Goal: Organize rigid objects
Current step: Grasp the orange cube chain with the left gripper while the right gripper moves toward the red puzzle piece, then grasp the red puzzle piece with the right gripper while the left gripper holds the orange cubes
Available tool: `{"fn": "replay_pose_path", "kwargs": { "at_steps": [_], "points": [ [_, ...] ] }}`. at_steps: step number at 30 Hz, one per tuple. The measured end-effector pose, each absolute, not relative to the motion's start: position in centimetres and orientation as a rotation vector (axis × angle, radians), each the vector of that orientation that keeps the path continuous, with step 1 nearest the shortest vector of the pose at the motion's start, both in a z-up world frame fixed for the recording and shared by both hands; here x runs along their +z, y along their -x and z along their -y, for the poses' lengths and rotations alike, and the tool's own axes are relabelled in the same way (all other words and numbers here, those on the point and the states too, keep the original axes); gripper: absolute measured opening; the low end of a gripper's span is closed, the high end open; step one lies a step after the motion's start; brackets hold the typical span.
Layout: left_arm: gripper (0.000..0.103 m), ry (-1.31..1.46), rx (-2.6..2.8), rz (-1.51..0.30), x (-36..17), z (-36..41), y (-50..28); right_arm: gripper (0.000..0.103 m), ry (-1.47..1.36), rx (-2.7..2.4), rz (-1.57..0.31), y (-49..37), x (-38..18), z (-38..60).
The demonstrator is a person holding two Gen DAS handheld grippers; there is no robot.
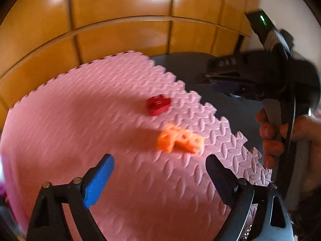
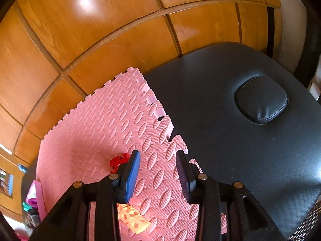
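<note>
A red block [image 1: 158, 105] and an orange piece with round holes [image 1: 180, 139] lie on the pink foam mat [image 1: 80, 120]. My left gripper [image 1: 160, 170] hovers just short of the orange piece, open wide, with nothing between its fingers. In the right wrist view my right gripper [image 2: 158, 172] is over the mat's edge, its jaws a small gap apart and empty. The red block [image 2: 118, 160] peeks out behind its left finger. Below that gripper lies the orange piece [image 2: 132, 219]. A person's hand [image 1: 270, 136] holds the right gripper [image 1: 202, 78] at the right of the left wrist view.
The pink mat [image 2: 100, 130] lies on a black padded table [image 2: 240, 150] with a round cushion plug [image 2: 260, 100]. Wooden panels [image 2: 100, 40] close off the back. Small toys [image 2: 32, 204] sit off the mat's left edge.
</note>
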State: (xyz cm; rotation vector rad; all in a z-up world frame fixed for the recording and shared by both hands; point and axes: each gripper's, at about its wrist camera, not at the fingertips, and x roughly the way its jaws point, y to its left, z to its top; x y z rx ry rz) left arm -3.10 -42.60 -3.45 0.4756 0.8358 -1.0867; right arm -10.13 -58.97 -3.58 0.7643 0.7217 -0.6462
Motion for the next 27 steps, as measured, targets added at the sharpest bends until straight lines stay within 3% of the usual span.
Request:
{"fn": "replay_pose_path", "kwargs": {
  "at_steps": [12, 14, 18, 27],
  "points": [
    [0.092, -0.612, -1.140, -0.819, -7.2, 47.9, 2.9, 0.036, -0.839, -0.632, -0.707, 10.7, -3.9, 59.8],
    [0.088, -0.609, -1.141, -0.823, -7.6, 48.3, 2.8, 0.036, -0.841, -0.628, -0.711, 10.6, -3.9, 59.7],
    [0.060, -0.587, -1.149, -0.816, -7.7, 48.5, 2.7, 0.036, -0.837, -0.630, -0.721, 10.4, -4.0, 59.7],
    [0.060, -0.458, -1.028, -0.885, -6.7, 42.8, 1.8, 0.036, -0.812, -0.609, -0.781, 9.6, -4.8, 59.3]
  ]
}}
